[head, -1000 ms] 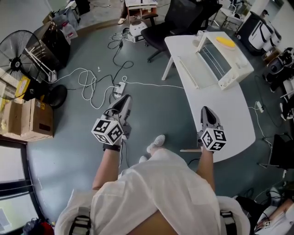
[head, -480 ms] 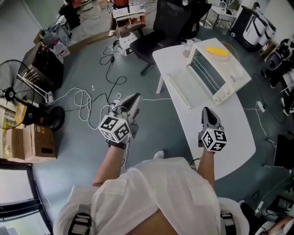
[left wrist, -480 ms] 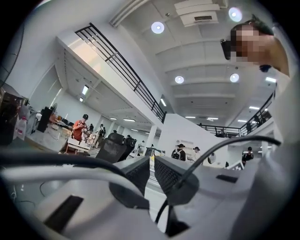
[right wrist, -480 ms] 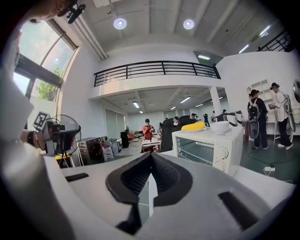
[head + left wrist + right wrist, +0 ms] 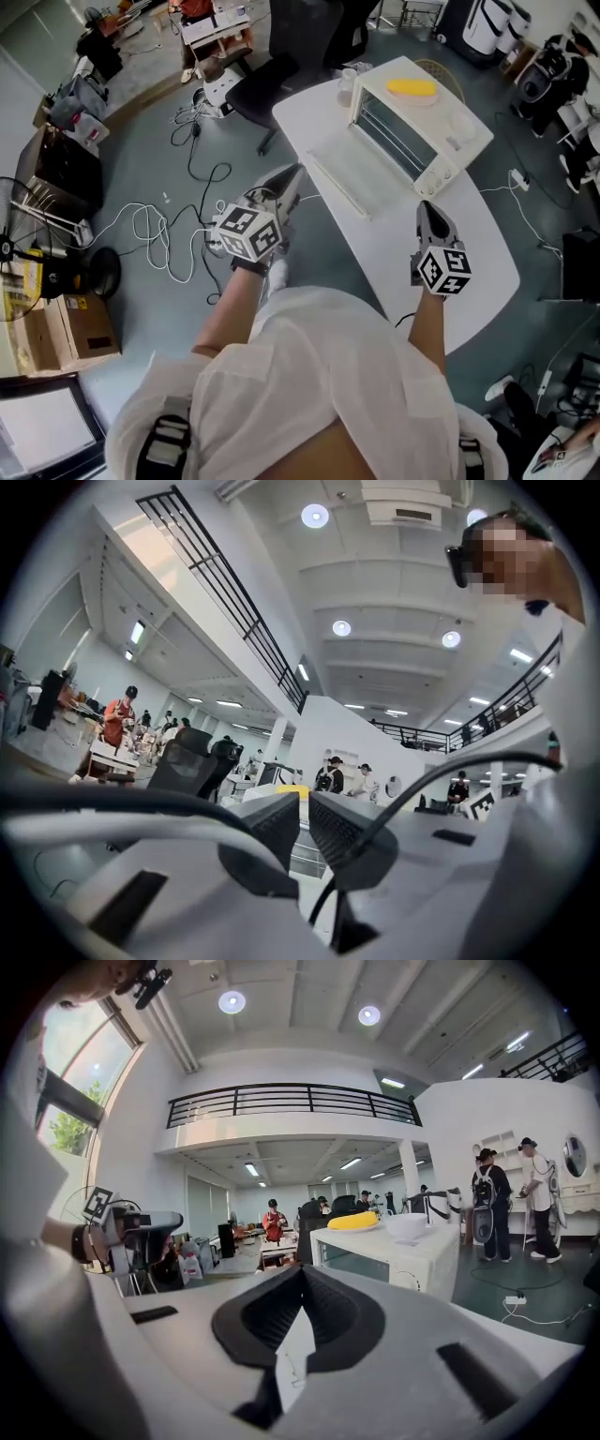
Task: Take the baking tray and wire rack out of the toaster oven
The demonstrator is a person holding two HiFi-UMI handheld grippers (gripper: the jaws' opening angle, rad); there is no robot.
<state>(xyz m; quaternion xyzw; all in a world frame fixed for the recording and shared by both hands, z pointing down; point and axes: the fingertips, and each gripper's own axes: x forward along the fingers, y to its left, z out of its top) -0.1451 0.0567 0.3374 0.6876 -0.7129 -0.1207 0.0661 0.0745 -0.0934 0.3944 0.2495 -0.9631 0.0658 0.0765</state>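
The white toaster oven (image 5: 417,131) stands on the white table (image 5: 469,248), its door (image 5: 339,181) folded down flat toward me. Thin rack bars (image 5: 398,141) show in its opening; I cannot make out the baking tray. My left gripper (image 5: 294,176) hovers over the floor just left of the table edge, near the door, with its jaws nearly touching and nothing between them (image 5: 304,808). My right gripper (image 5: 427,208) is over the table in front of the oven, shut and empty (image 5: 302,1269). The oven (image 5: 394,1252) lies ahead in the right gripper view.
A yellow plate (image 5: 412,87) and a white bowl (image 5: 408,1226) sit on top of the oven. A black office chair (image 5: 267,80) stands behind the table. Cables (image 5: 159,234), a fan (image 5: 52,272) and cardboard boxes (image 5: 66,333) are on the floor at left. People stand far off.
Both grippers have moved forward with the person toward the table and oven, which now looks larger and closer. The left gripper has swung in toward the table edge. Jaws unchanged.
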